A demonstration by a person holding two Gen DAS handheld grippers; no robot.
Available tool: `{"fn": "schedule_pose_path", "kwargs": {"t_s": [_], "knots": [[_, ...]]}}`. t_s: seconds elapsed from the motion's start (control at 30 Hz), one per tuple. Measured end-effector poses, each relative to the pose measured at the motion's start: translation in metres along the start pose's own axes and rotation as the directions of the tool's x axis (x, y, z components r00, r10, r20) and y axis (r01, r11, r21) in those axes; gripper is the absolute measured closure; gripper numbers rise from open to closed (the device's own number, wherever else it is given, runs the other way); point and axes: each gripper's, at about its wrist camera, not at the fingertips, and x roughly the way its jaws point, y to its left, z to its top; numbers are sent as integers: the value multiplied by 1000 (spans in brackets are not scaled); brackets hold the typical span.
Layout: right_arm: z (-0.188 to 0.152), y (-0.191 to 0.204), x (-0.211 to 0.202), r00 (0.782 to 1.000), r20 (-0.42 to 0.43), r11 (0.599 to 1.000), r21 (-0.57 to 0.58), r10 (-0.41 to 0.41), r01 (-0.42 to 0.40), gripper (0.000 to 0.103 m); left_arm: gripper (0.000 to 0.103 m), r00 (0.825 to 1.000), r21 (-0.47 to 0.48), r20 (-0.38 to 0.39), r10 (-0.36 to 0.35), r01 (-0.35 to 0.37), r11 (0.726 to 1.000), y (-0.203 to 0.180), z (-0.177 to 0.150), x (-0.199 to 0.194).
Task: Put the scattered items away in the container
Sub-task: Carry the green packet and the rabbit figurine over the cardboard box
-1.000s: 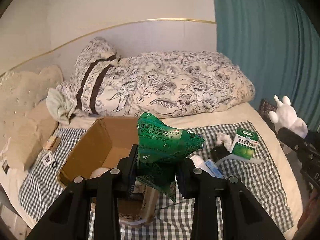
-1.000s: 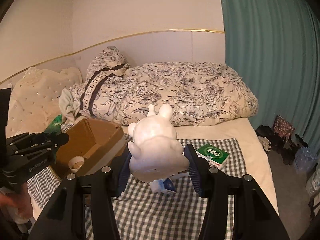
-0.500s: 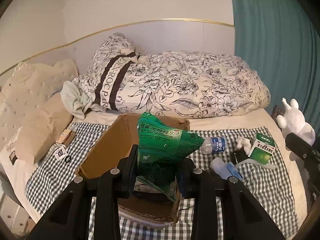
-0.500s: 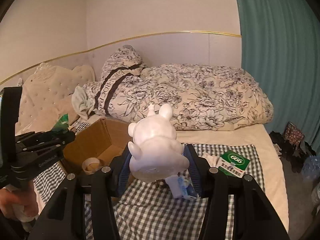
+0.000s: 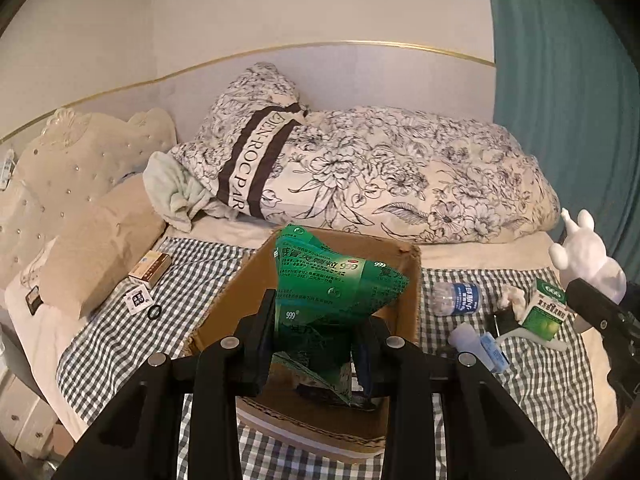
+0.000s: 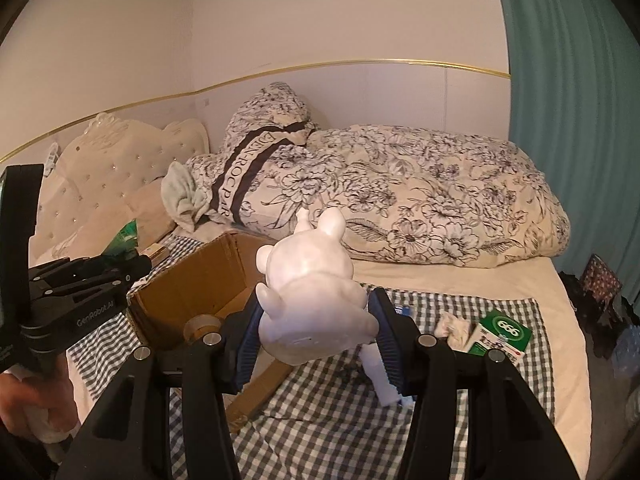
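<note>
My left gripper (image 5: pixel 316 340) is shut on a crumpled green medicine bag (image 5: pixel 332 296) and holds it over the open cardboard box (image 5: pixel 412 280) on the checked cloth. A white rabbit figure (image 6: pixel 310 300) is clamped between the blue pads of my right gripper (image 6: pixel 314 344), which hovers just right of the box (image 6: pixel 192 280). A roll of tape (image 6: pixel 202 326) lies inside the box. From the left wrist view the rabbit (image 5: pixel 584 260) appears at the far right. From the right wrist view the left gripper (image 6: pixel 120 268) with the green bag (image 6: pixel 126 240) appears at the left.
On the checked cloth (image 5: pixel 540 380) right of the box lie a small water bottle (image 5: pixel 458 298), a green and white 999 box (image 5: pixel 546 314), crumpled tissue (image 5: pixel 514 298) and a blue and white tube (image 5: pixel 478 344). A small carton (image 5: pixel 150 266) lies left. Floral bedding (image 5: pixel 380 176) is behind, a teal curtain (image 5: pixel 568 100) right.
Both grippers have swung left across the bed with their loads. The box now sits straight under the green bag, and the rabbit is nearer the box's right side.
</note>
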Motion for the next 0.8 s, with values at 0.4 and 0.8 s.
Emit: {"fn": "schedule_pose_path", "kwargs": {"t_s": [0.4, 0.8], "knots": [[12, 38, 24, 999, -11, 997, -61, 39, -40, 52, 70, 999, -26, -31, 20, -21, 999, 27, -4, 23], [6, 69, 65, 996, -61, 993, -97, 63, -69, 52, 69, 996, -41, -82, 35, -39, 998, 51, -13, 52]]}}
